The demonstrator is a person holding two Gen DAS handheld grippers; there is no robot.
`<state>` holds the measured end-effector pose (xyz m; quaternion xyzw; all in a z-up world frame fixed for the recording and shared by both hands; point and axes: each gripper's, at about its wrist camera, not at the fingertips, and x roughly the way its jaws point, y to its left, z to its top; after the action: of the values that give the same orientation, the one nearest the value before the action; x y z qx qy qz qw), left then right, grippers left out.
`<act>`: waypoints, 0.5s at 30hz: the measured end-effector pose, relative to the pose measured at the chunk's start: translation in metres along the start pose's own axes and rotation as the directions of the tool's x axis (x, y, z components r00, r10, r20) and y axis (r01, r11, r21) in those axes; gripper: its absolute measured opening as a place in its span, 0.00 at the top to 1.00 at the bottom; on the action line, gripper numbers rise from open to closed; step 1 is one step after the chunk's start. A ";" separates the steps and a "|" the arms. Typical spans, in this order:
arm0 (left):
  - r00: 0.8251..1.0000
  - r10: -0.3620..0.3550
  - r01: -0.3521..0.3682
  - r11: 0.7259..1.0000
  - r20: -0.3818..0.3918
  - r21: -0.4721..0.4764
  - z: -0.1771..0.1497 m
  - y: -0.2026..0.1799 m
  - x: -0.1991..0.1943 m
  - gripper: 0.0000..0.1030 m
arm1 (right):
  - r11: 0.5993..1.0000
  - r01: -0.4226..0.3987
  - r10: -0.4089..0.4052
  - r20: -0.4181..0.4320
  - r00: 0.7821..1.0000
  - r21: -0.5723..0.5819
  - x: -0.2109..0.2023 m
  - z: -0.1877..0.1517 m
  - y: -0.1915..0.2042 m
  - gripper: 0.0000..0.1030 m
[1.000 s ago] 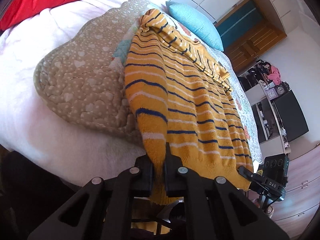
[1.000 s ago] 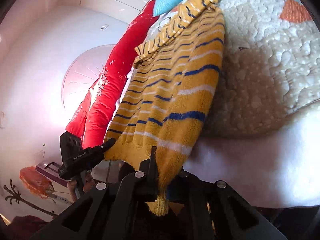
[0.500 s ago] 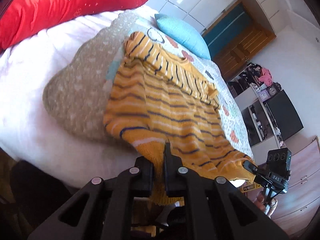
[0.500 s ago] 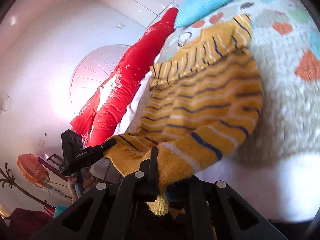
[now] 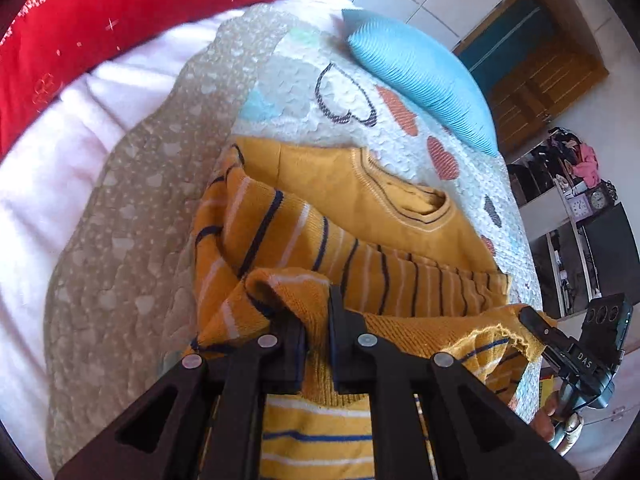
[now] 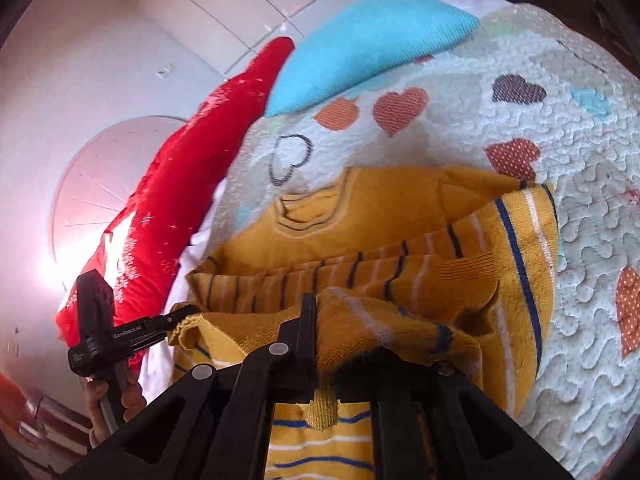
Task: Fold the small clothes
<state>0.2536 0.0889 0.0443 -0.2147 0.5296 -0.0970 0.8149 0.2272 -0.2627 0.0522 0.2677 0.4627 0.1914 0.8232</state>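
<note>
Both grippers' jaws clamped on sweater (image 5: 360,200) hem

Sweater (image 5: 360,208) spread on the quilt (image 5: 132,216) atop the bed, hem clamped between the jaws of both grippers, collar beyond the jaws. Pillow (image 5: 420,80) farther ahead, past the collar. Long cushion (image 5: 100,20) ahead-left of the left jaws, along the bed's edge.

Sweater (image 5: 360,200) hem behind grippers, unseen.
</note>
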 end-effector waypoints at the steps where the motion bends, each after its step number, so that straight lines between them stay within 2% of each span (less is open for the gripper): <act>1: 1.000 -0.015 0.015 0.999 -0.011 -0.029 0.004 0.006 0.009 0.90 | 0.999 -0.020 0.021 -0.017 1.000 0.044 0.008 0.004 -0.012 0.91; 3: 0.996 -0.089 0.088 0.993 -0.011 -0.081 0.007 0.016 0.016 0.89 | 0.987 -0.076 0.079 -0.010 0.997 0.142 0.018 0.012 -0.032 0.86; 5: 0.981 -0.192 0.191 0.973 0.008 -0.127 0.014 0.025 0.016 0.82 | 0.970 -0.126 0.127 0.007 0.992 0.209 0.022 0.019 -0.045 0.65; 7: 0.967 -0.244 0.252 0.953 0.069 -0.166 0.016 0.033 0.008 0.65 | 0.955 -0.160 0.158 0.028 0.987 0.250 0.025 0.029 -0.054 0.59; 8: 0.962 -0.251 0.268 0.944 0.106 -0.192 0.018 0.039 0.004 0.47 | 0.946 -0.176 0.172 0.042 0.984 0.273 0.027 0.033 -0.059 0.56; 9: 0.954 -0.266 0.291 0.931 0.134 -0.222 0.021 0.045 0.001 0.36 | 0.935 -0.199 0.191 0.057 0.980 0.294 0.028 0.037 -0.061 0.52; 10: 0.944 -0.290 0.322 0.912 0.154 -0.255 0.021 0.052 -0.001 0.35 | 0.923 -0.224 0.211 0.073 0.975 0.313 0.031 0.041 -0.065 0.41; 11: 0.935 -0.315 0.350 0.892 0.161 -0.285 0.023 0.059 0.000 0.35 | 0.914 -0.233 0.215 0.091 0.972 0.332 0.032 0.045 -0.069 0.34; 12: 0.929 -0.334 0.369 0.878 0.163 -0.305 0.024 0.064 0.000 0.35 | 0.910 -0.222 0.195 0.111 0.975 0.351 0.030 0.048 -0.072 0.32; 13: 0.928 -0.336 0.372 0.874 0.163 -0.314 0.025 0.068 0.000 0.35 | 0.906 -0.205 0.169 0.128 0.977 0.369 0.029 0.051 -0.075 0.32; 15: 0.939 -0.301 0.339 0.893 0.166 -0.297 0.026 0.069 -0.005 0.35 | 0.902 -0.179 0.137 0.131 0.982 0.392 0.027 0.058 -0.080 0.32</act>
<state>0.2704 0.1591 0.0260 -0.4337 0.4476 -0.1299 0.7712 0.2961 -0.3256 0.0100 0.4772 0.4269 0.1446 0.7544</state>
